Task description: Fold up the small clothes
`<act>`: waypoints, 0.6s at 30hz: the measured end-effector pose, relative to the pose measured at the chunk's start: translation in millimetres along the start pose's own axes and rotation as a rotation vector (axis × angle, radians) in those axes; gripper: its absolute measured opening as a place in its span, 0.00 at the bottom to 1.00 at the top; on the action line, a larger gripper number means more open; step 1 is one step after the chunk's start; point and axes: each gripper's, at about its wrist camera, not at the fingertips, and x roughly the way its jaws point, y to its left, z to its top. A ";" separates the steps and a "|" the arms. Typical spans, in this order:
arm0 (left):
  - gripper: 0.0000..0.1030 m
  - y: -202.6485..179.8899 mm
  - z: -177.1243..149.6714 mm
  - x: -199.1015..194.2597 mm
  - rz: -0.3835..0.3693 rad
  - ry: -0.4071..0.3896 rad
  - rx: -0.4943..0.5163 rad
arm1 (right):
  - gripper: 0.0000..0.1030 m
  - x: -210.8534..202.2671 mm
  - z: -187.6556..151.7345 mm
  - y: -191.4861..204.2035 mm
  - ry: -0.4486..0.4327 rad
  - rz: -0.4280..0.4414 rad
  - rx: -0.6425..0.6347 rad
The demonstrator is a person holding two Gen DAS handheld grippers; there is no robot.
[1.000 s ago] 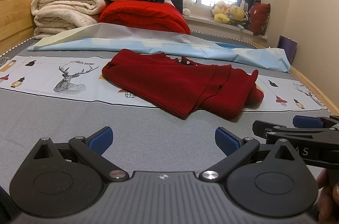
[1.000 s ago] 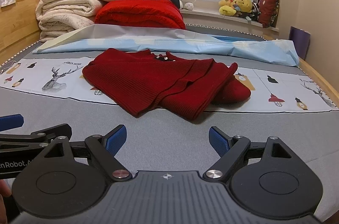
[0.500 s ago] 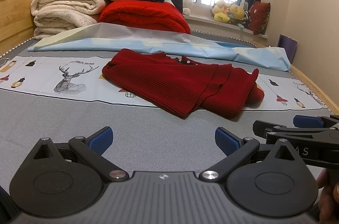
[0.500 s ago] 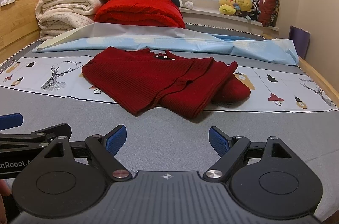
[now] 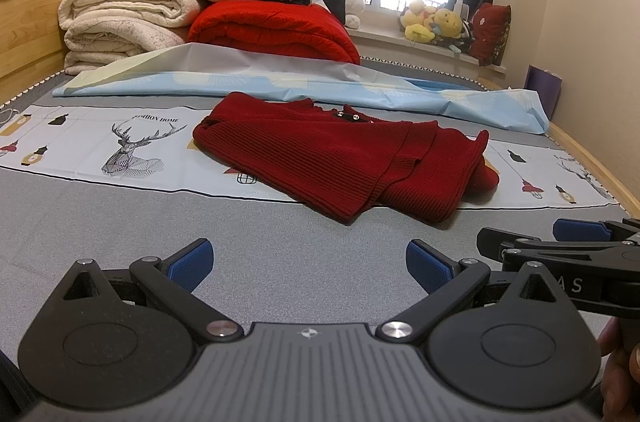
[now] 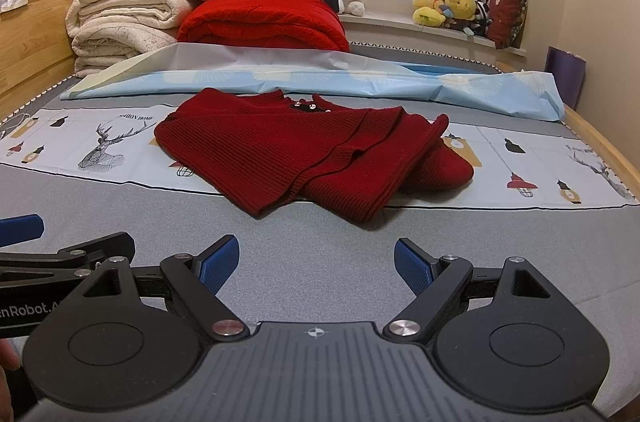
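Observation:
A dark red knit sweater lies partly folded on the bed, its sleeves laid over the body; it also shows in the right wrist view. My left gripper is open and empty, a short way in front of the sweater's near hem. My right gripper is open and empty, beside the left one at about the same distance. Each gripper appears at the edge of the other's view.
The sweater rests on a printed deer sheet over a grey mattress. A light blue sheet, stacked blankets, a red quilt and a plush shark lie behind. A wooden bed rail runs along the right.
Both grippers have risen or edged slightly toward the sweater; the sweater itself has not moved. Both stay open.

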 end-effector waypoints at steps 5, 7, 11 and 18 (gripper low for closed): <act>0.94 1.9 -2.1 -0.1 0.009 -0.012 0.018 | 0.83 -5.3 5.6 -11.4 -0.037 0.000 0.051; 0.76 2.7 -3.0 0.8 0.016 -0.008 0.037 | 0.83 -9.9 14.4 -28.0 -0.073 -0.011 0.097; 0.30 3.1 -7.3 9.9 -0.007 0.039 0.081 | 0.73 -14.5 47.7 -72.5 -0.146 -0.016 0.156; 0.24 1.0 5.7 53.0 -0.059 0.124 0.072 | 0.43 11.4 64.2 -128.6 -0.277 -0.034 0.134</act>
